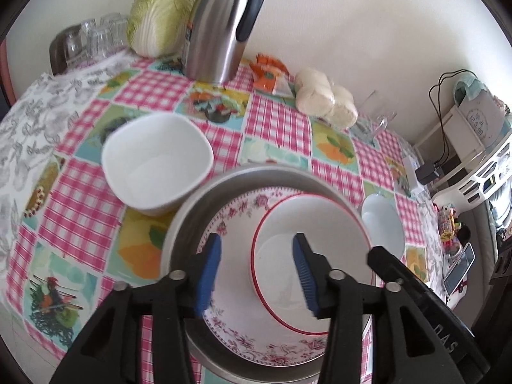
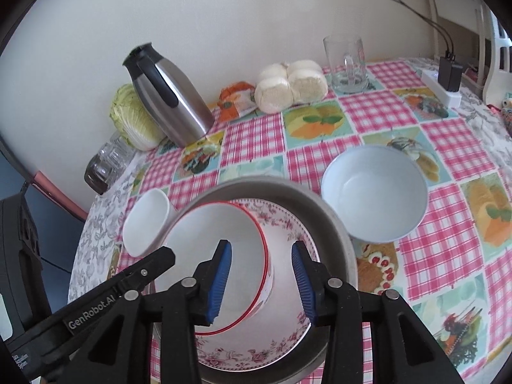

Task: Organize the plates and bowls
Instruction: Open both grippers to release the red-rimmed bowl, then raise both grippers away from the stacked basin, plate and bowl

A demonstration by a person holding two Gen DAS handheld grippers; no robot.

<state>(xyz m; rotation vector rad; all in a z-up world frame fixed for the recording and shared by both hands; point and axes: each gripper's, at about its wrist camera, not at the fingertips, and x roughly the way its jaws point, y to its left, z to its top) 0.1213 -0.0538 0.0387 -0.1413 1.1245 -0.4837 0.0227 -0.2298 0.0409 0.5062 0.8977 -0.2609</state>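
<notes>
your left gripper [image 1: 257, 275] hangs over the metal pan [image 1: 192, 204] with its blue pads spread apart and nothing pinched between them; the near-left rim of the red-rimmed bowl [image 1: 288, 220] shows in the gap below them, untouched. your right gripper [image 2: 261, 280] is spread the same way over the other side of the pan, the bowl's right wall showing in its gap, its pads clear of it. inside the pan lies the floral plate [image 1: 230, 329], and the red-rimmed bowl sits on that plate, toward the plate's far side (the stack of three is nested, pan outermost). just beyond the pan on its far-left side stands the squarish white bowl [image 1: 156, 163], upright, close against the pan's rim; whether it touches is hard to tell. on the pan's right side stands the pale blue bowl [image 2: 374, 195], upright, just beside the rim. all of this rests on the checked tablecloth [image 1: 275, 121]. well behind the pan, by the wall, stand the steel thermos [image 1: 220, 28], a cabbage [image 1: 160, 12], bagged buns [image 1: 323, 96] and a glass mug [image 2: 347, 64].
</notes>
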